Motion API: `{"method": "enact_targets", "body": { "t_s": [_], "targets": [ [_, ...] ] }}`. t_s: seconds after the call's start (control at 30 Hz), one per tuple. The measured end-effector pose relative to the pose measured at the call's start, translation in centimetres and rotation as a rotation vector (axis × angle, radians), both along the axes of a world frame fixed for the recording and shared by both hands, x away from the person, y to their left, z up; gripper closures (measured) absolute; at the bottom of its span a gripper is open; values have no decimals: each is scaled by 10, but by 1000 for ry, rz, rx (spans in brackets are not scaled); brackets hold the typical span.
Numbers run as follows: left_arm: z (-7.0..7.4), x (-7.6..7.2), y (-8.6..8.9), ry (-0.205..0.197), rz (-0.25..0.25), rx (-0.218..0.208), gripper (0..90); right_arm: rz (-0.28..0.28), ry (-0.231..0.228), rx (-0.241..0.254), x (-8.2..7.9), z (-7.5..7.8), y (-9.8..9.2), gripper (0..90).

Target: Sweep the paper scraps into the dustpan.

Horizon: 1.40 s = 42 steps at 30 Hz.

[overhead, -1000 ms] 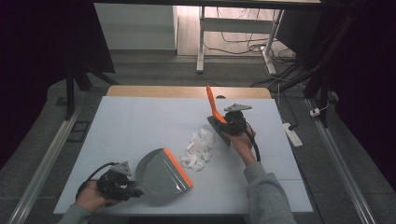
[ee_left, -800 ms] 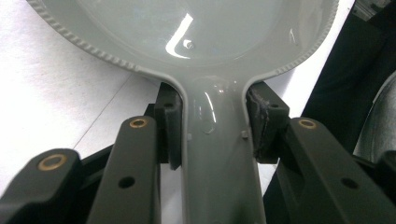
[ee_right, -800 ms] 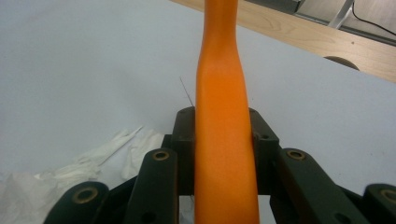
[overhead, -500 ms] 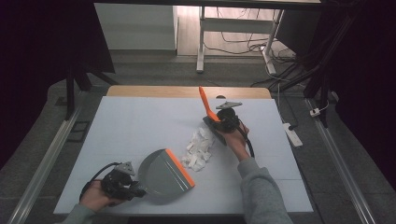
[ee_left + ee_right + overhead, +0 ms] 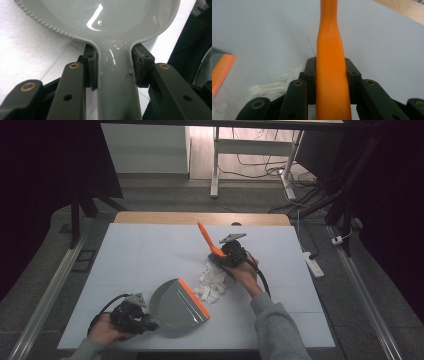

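Grey dustpan (image 5: 176,304) | left tool (image 5: 150,324) clamped | orange brush (image 5: 209,241) | right tool (image 5: 220,259) clamped

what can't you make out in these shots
- Brush head: in the high view the right claw and hand cover it; in the right gripper view the bottom edge cuts the handle off.
- Paper scraps: too small and blurred in the high view to count.
- Dustpan lip: cut off by the top edge of the left gripper view.

Glossy grey plastic dustpan (image 5: 110,22); smooth matt orange brush handle (image 5: 330,75).
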<state>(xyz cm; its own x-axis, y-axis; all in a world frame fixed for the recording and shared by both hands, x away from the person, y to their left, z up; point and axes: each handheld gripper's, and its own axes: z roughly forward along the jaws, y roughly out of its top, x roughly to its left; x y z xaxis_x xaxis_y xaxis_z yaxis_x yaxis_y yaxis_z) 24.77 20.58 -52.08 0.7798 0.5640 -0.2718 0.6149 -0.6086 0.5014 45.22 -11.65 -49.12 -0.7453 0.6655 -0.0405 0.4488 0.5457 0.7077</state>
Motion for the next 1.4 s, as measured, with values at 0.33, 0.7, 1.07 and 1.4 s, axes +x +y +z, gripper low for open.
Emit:
{"method": "enact_targets", "body": {
  "t_s": [0.33, 0.7, 1.07, 1.4],
  "targets": [
    [-1, 0, -1, 5, -1, 1, 613, 102, 14, 0, -29, 0, 21, 701],
    [-1, 1, -1, 9, -1, 0, 613, 150, 18, 10, -46, -1, 34, 702],
    [-1, 1, -1, 10, 0, 1, 613, 194, 14, 26, -59, -2, 45, 702],
    [-1, 1, -1, 10, 0, 1, 613, 242, 14, 41, -70, 0, 57, 701]
  ]
}}
